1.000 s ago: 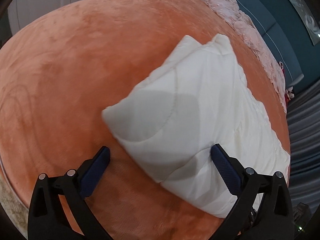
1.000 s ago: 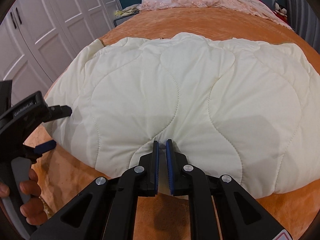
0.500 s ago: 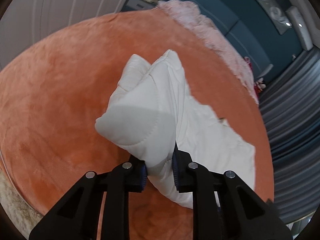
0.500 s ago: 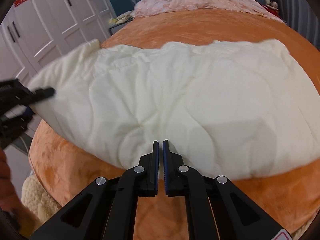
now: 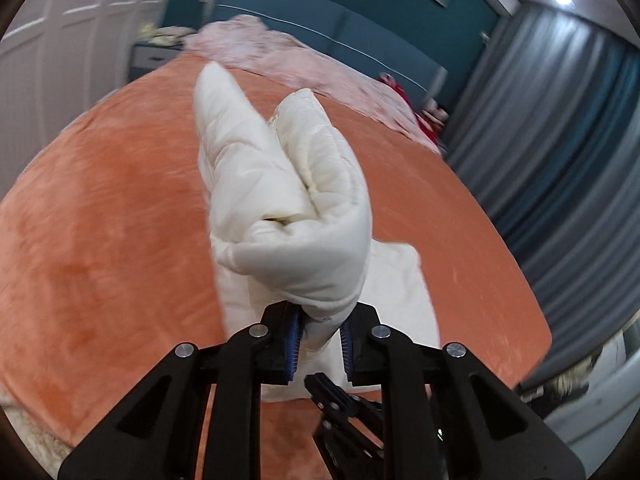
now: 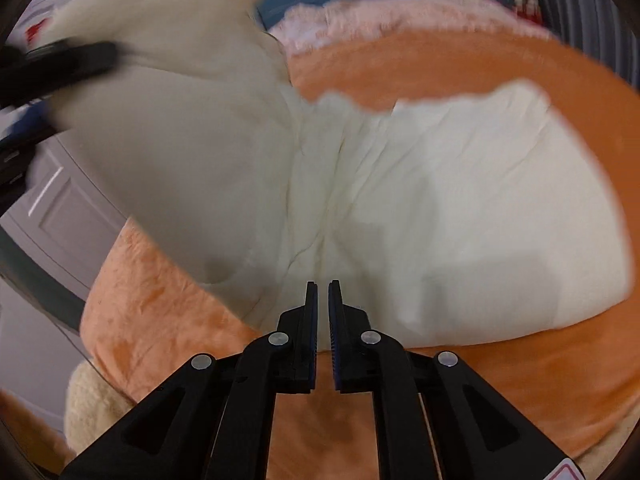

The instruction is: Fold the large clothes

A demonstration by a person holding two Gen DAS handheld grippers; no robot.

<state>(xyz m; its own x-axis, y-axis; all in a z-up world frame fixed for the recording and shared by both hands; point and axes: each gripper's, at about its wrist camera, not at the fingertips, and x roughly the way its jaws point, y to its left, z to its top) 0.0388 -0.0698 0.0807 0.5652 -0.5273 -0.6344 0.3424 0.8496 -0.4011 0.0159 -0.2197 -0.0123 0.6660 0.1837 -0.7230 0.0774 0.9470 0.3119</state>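
A cream quilted padded garment (image 6: 460,208) lies on an orange plush bed cover (image 6: 500,392). My left gripper (image 5: 319,344) is shut on the garment's near end (image 5: 304,240) and holds it raised off the bed, the folded layers standing up. It shows blurred at the upper left of the right wrist view (image 6: 60,64). My right gripper (image 6: 323,324) has its jaws nearly together at the garment's near edge; whether cloth is between them is hidden. The right gripper's tip shows low in the left wrist view (image 5: 340,404).
A pink lace blanket (image 5: 288,56) lies at the head of the bed before a teal headboard (image 5: 360,36). Grey curtains (image 5: 568,168) hang on the right. White wardrobe doors (image 5: 72,40) stand on the left. A cream fluffy rug (image 6: 92,412) lies beside the bed.
My left gripper closed on the garment's end and lifted it high, swinging it over toward the right. My right gripper stayed at the near edge with jaws almost together.
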